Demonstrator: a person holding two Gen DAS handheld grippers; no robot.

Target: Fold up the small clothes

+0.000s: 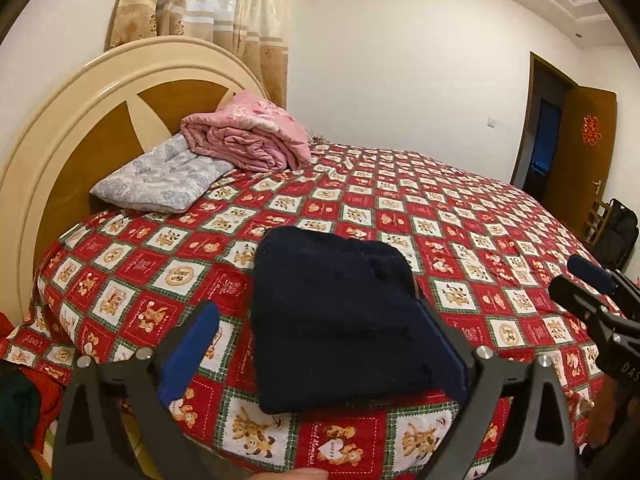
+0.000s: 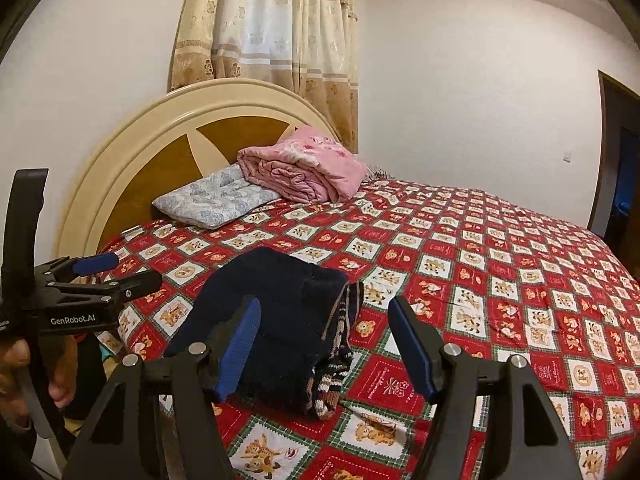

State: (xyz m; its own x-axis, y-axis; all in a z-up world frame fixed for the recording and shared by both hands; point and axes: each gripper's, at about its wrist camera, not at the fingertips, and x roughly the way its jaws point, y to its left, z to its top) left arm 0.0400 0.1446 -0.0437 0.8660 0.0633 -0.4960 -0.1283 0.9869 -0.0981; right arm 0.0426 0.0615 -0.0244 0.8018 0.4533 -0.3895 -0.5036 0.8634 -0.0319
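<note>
Folded navy garment (image 1: 336,320) lies near the bed's (image 1: 480,216) front edge on the red bear-print bedspread, striped knit lining showing at its right side. Left tool (image 1: 316,356) stands released, jaws spread wide either side of the cloth without pressing it. Right tool (image 2: 324,344) hangs released too, gripping nothing, the garment's right edge between its fingers. Pink quilt (image 1: 248,136) and pillow (image 1: 160,180) sit at eleven o'clock.

Doorway (image 2: 624,168) cut off at edge
</note>
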